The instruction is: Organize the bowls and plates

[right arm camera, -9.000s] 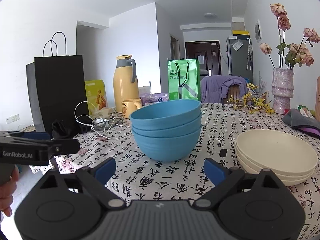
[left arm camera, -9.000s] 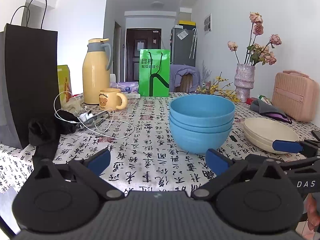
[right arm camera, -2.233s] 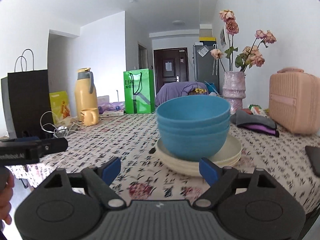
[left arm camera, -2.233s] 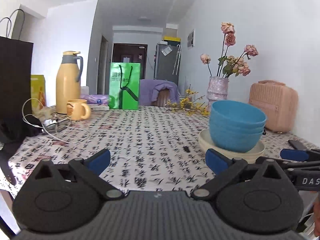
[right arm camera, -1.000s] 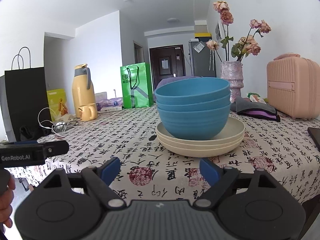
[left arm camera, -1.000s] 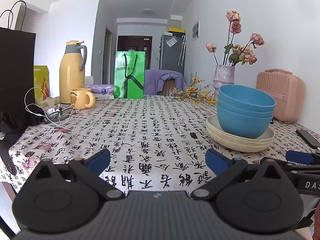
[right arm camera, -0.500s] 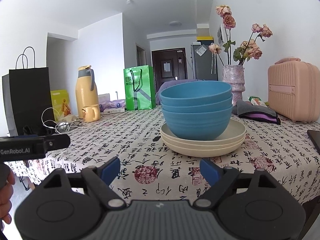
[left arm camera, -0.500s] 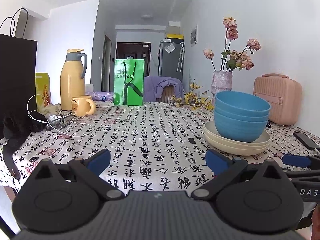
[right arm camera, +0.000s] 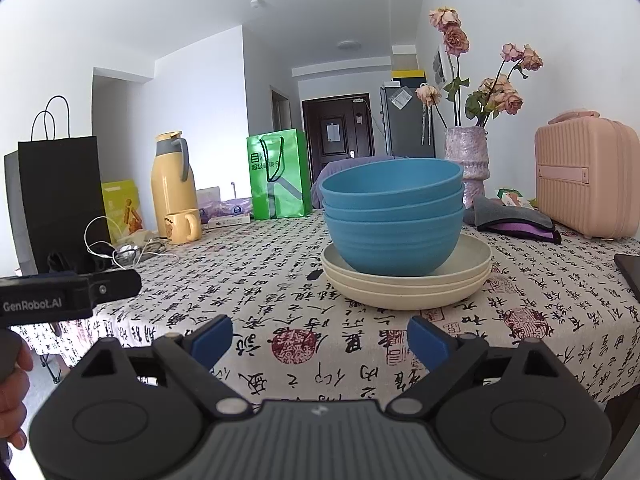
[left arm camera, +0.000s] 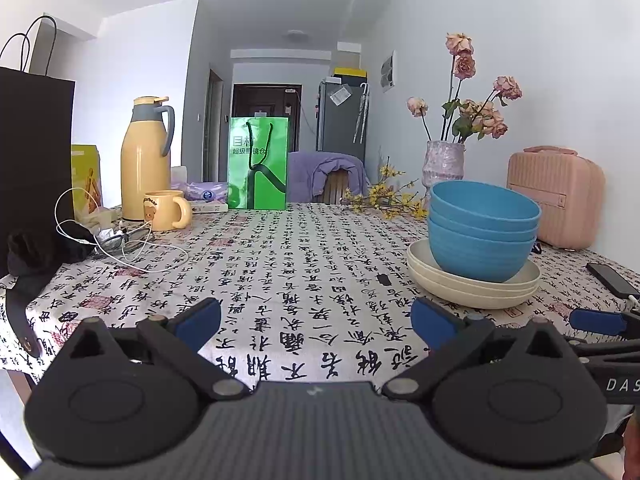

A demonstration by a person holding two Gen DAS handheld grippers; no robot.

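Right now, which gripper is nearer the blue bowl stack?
Right. The right gripper faces the blue bowls head-on; the left gripper sits back, off to their left side.

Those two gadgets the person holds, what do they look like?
Each is matte black plastic with round pivot discs and two blue-padded fingers. The left gripper reads "GenRobot.AI" in white on its side; the right gripper shows "DAS". No cables visible.
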